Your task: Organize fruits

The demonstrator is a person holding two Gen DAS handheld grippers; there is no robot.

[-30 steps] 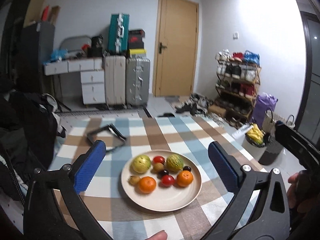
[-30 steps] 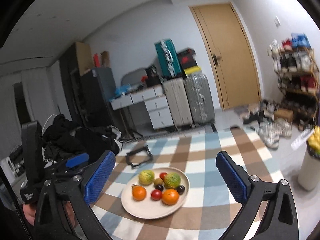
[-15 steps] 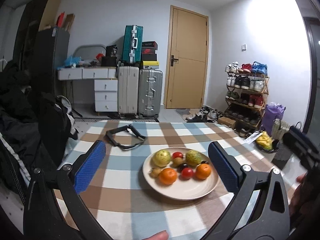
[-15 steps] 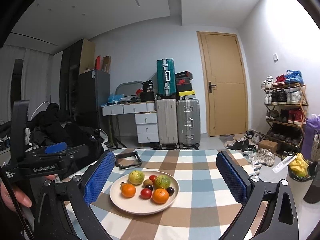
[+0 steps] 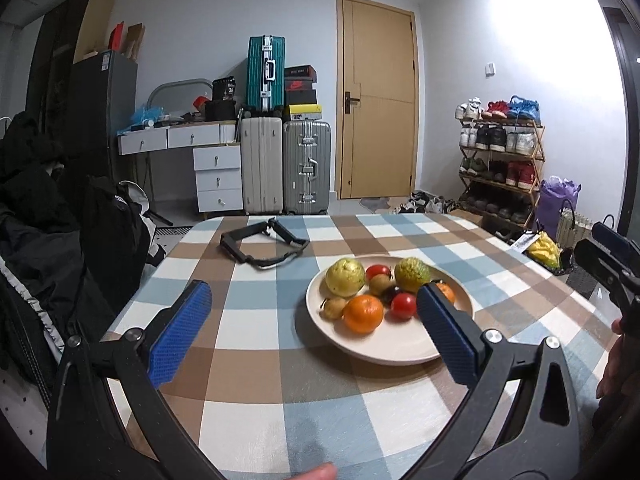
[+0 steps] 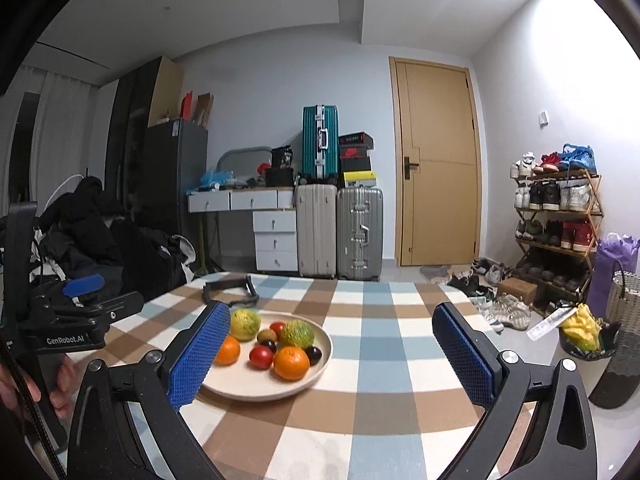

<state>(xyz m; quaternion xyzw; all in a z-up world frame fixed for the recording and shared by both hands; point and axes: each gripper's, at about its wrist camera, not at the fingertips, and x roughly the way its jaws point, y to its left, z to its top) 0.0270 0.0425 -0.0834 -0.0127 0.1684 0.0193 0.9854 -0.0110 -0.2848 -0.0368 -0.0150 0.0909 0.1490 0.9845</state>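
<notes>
A beige plate [image 5: 400, 354] [image 6: 256, 390] sits on the checked tablecloth and holds several fruits: two oranges [image 5: 363, 313] [image 6: 291, 363], red tomatoes [image 5: 403, 305] [image 6: 261, 357], two yellow-green fruits [image 5: 345, 278] [image 6: 297, 332], kiwis and dark plums. My left gripper [image 5: 314, 330] is open and empty, left of and short of the plate; its right finger overlaps the plate's right side. My right gripper [image 6: 330, 350] is open and empty, with the plate behind its left finger. The left gripper's body also shows in the right wrist view [image 6: 72, 324].
A black strap loop [image 5: 264, 246] [image 6: 230, 290] lies on the table beyond the plate. Dark clothes pile up left of the table [image 5: 48, 216]. Suitcases [image 5: 286, 168], drawers and a door stand behind. A shoe rack [image 6: 556, 216] and bags are on the right.
Both grippers have lowered and moved closer to the table. The plate now sits right of centre in the left view and left of centre in the right view. Jaws stay open.
</notes>
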